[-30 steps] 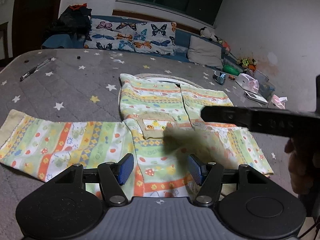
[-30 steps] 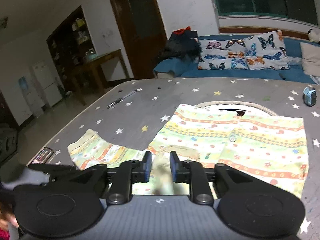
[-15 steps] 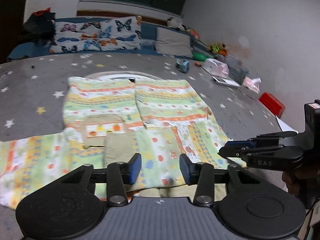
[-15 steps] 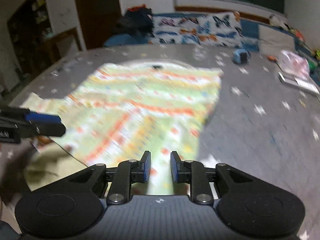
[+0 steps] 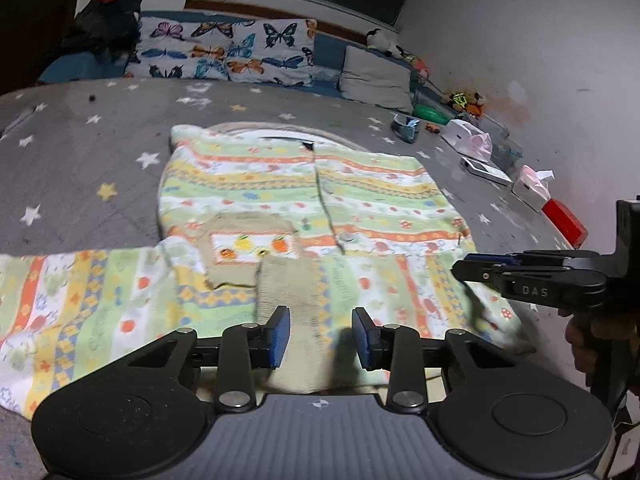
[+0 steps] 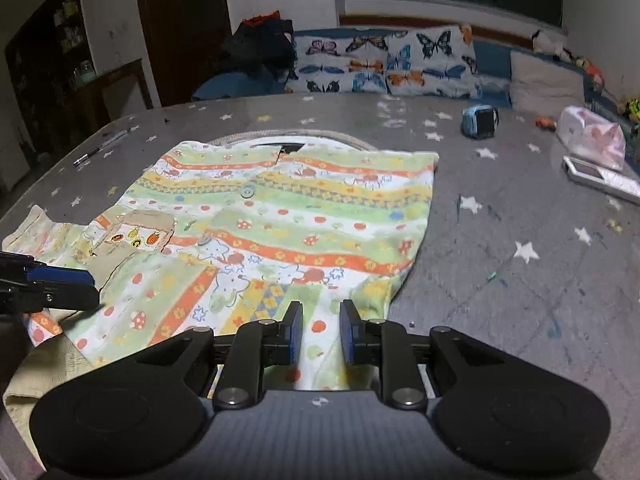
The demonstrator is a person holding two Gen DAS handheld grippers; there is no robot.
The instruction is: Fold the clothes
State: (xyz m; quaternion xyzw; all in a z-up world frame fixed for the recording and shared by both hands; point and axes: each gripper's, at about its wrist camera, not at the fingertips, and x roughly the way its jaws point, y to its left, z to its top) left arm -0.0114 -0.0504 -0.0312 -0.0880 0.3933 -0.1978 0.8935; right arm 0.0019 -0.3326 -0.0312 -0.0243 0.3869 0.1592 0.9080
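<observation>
A striped, fruit-printed child's shirt [image 5: 360, 208] [image 6: 300, 208] lies flat on the star-patterned cover. One sleeve is folded across its lower part, and that sleeve's beige cuff [image 5: 292, 280] sits below the pocket [image 5: 248, 244]. The other sleeve [image 5: 60, 300] is spread out to the left. My left gripper [image 5: 321, 336] [image 6: 90, 286] hovers over the cuff with its jaws closing; the cuff shows in the gap, but the pads are not pressing on it. My right gripper [image 6: 321, 328] [image 5: 464, 268] is at the shirt's lower right edge. Its jaws stand narrowly apart and are opening slightly, with fabric showing between them.
Butterfly pillows [image 5: 228, 52] and a grey cushion [image 5: 376, 76] line the far side. Along the right are a small blue object [image 5: 406, 128], white boxes [image 5: 486, 168] and a red box [image 5: 564, 224]. A pen [image 6: 104, 146] lies at the far left. A hand [image 5: 580, 344] holds the right gripper.
The right gripper swung from over the shirt's middle to its lower right edge, leaving the folded sleeve on the shirt. The left jaws narrowed and came in over the cuff.
</observation>
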